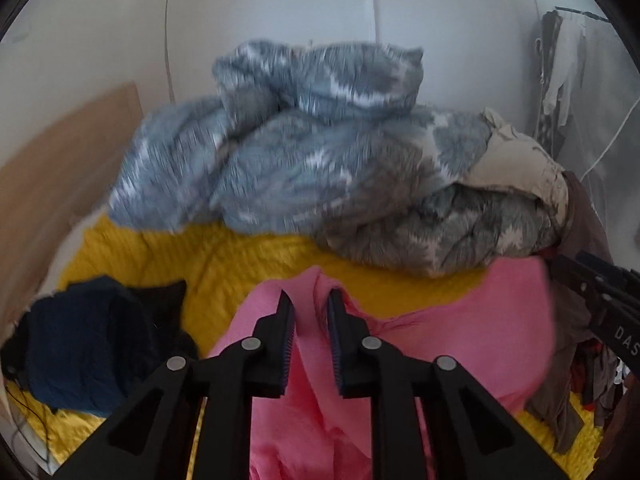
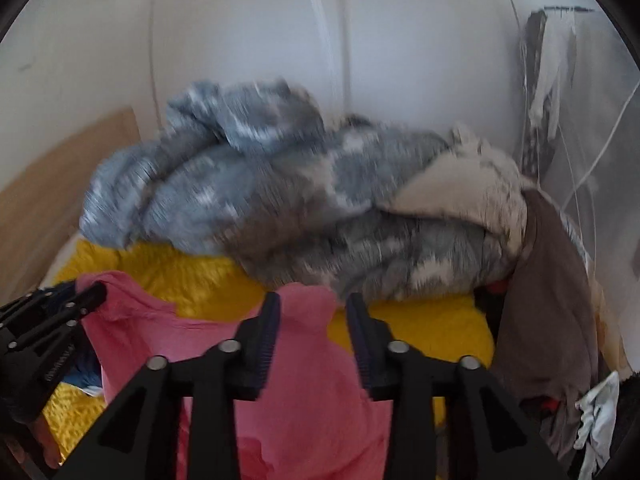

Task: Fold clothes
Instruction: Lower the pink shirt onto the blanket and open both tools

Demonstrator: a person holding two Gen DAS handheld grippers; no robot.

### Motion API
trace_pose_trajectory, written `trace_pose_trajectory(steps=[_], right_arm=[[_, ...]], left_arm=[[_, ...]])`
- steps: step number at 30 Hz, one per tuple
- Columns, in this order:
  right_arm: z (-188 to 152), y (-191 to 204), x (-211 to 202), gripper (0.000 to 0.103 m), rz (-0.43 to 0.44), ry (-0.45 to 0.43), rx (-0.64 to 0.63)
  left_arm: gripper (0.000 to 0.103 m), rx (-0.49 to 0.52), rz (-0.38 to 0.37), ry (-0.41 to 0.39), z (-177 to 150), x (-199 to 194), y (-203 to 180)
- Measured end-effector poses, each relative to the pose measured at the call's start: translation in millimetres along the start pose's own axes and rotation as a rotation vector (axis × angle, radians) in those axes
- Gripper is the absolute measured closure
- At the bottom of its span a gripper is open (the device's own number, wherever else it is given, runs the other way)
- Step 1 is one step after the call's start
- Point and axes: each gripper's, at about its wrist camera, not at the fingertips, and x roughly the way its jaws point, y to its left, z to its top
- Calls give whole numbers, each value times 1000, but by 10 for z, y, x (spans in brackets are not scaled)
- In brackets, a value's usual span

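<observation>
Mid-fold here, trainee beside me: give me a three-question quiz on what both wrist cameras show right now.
1. True or false: the left gripper has pink fabric between its fingers.
2. Which colour is the bedspread under the pink garment? A) yellow B) green C) white
3. Fill in: the rumpled grey-blue blanket lies ___ the pink garment, toward the wall.

Key: 1 true; 2 A; 3 beyond

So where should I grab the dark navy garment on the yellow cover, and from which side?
Take the navy garment by its raised, bunched top fold, coming down from above with the left tongs. It lies crumpled in a heap on the yellow cover, so no flat edge shows, though blur hides detail.
</observation>
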Motion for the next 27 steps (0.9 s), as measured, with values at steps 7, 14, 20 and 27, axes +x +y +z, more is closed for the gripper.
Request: trace_pose_trajectory(steps=[7,14,20,27], right_arm=[[-723,-281,135,50,114,45,114],[-1369,-360,-157,43,208,39,236],[-1742,-515,-355,43,209,23,306],[-1881,-832,-412,43,83,95,255]], left_arm=[[72,-99,-54,125,-556,170,620],[44,-63,-23,76,-645,108,687],[44,-107,96,23,-308,40,633],[29,-140,-24,13,-1061,-361,734]])
